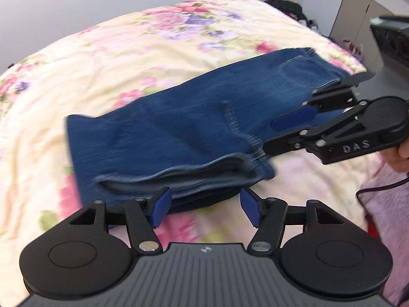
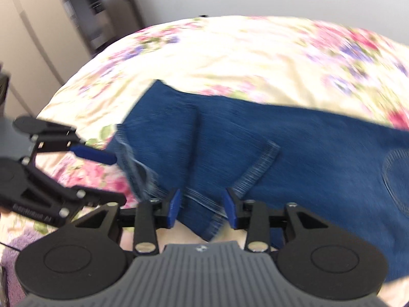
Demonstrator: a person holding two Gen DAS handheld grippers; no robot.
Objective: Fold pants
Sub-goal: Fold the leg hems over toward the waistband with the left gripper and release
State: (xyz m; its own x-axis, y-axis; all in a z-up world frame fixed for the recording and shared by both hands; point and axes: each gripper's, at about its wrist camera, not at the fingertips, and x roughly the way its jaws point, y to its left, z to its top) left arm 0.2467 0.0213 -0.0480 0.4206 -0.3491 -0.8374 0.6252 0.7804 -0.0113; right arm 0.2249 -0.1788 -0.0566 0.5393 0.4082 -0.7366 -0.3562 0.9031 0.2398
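Blue jeans (image 1: 179,128) lie folded on a floral bedspread (image 1: 127,58); leg hems are stacked at the near edge, and a back pocket (image 1: 304,69) shows at the far right. My left gripper (image 1: 204,207) is open, its blue pads on either side of the stacked hems, just short of them. My right gripper (image 1: 281,133) comes in from the right, open above the hem corner. In the right wrist view the right gripper (image 2: 202,209) is open around a hem corner (image 2: 204,217) of the jeans (image 2: 230,140). The left gripper (image 2: 102,176) shows open at the left.
The floral bedspread (image 2: 230,56) covers the whole bed. A purple-sleeved arm (image 1: 388,204) and a black cable sit at the right. Cabinets (image 1: 358,12) and dark clothes (image 1: 286,6) stand beyond the bed's far right. A wardrobe (image 2: 33,33) is at the left.
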